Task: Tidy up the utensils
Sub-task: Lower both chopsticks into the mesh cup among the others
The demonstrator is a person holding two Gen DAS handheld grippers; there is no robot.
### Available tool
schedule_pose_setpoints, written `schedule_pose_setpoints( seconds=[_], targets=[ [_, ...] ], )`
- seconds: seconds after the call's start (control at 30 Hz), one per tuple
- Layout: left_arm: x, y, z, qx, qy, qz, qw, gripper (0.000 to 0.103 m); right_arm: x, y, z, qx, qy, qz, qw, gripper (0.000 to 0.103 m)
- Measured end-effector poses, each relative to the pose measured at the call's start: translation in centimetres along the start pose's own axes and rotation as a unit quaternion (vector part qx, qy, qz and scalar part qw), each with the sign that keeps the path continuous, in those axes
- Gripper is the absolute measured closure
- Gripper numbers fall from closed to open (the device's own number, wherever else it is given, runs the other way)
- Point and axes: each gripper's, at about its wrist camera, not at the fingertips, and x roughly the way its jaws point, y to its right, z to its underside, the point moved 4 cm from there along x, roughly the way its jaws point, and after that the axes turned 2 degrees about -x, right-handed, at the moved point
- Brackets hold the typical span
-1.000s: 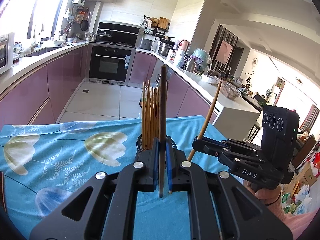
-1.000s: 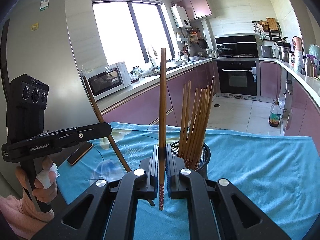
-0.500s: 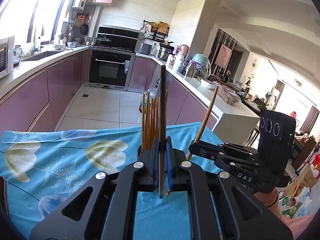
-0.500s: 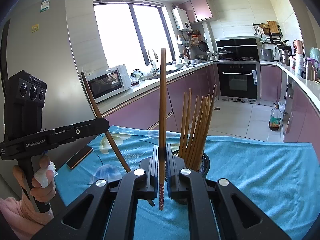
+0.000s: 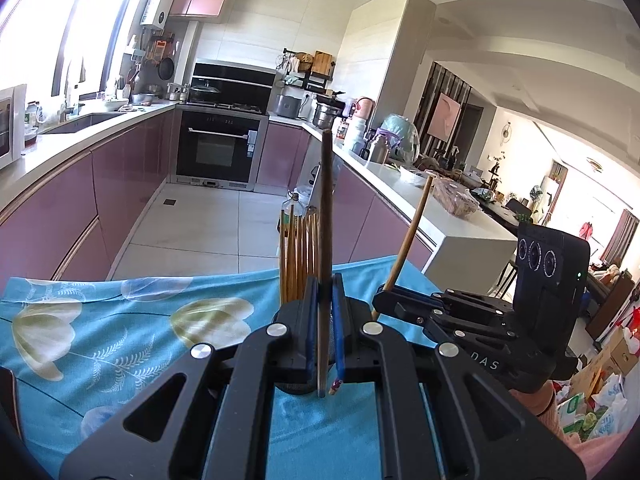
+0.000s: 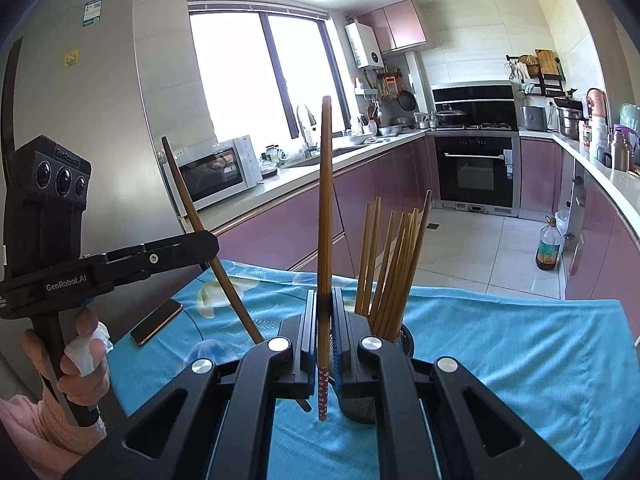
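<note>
Both grippers are up above the blue floral tablecloth [image 6: 500, 352], each with one chopstick pinched upright. The left gripper [image 5: 323, 320] has its jaws clamped on a dark brown chopstick [image 5: 325, 208]; the right gripper [image 6: 325, 328] is clamped the same way on a lighter brown chopstick [image 6: 325, 200] with a red patterned lower end. Between them stands the black mesh holder [image 6: 404, 338], already holding a fan of bamboo chopsticks [image 6: 394, 264] that lean toward the far side. My guess is both sticks are headed into that holder. The trouble I'd expect: the two grippers sit close on either side of it, so if both go down together they could knock each other or the sticks could cross. The standing bundle crowds the mouth, so a tip coming down on the upright ends would jam or skid off the rim. The holder looks light, and a sideways push might tip it and spill the lot. A phone [image 6: 157, 322] lies near the cloth's left edge, clear of the action.
</note>
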Motion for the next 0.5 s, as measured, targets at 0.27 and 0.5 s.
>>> schedule_pose_setpoints(
  seconds=[0.27, 0.5],
  targets=[
    [-0.09, 0.44, -0.49, 0.008, 0.006, -0.001, 1.0, 0.096, 0.22, 0.04, -0.27, -0.002, 0.004, 0.0, 1.0, 0.097],
    [-0.02, 0.67, -0.7, 0.008, 0.007, -0.001, 0.9999, 0.096, 0.17, 0.12, -0.77, -0.002, 0.007, 0.004, 1.0, 0.097]
  ],
)
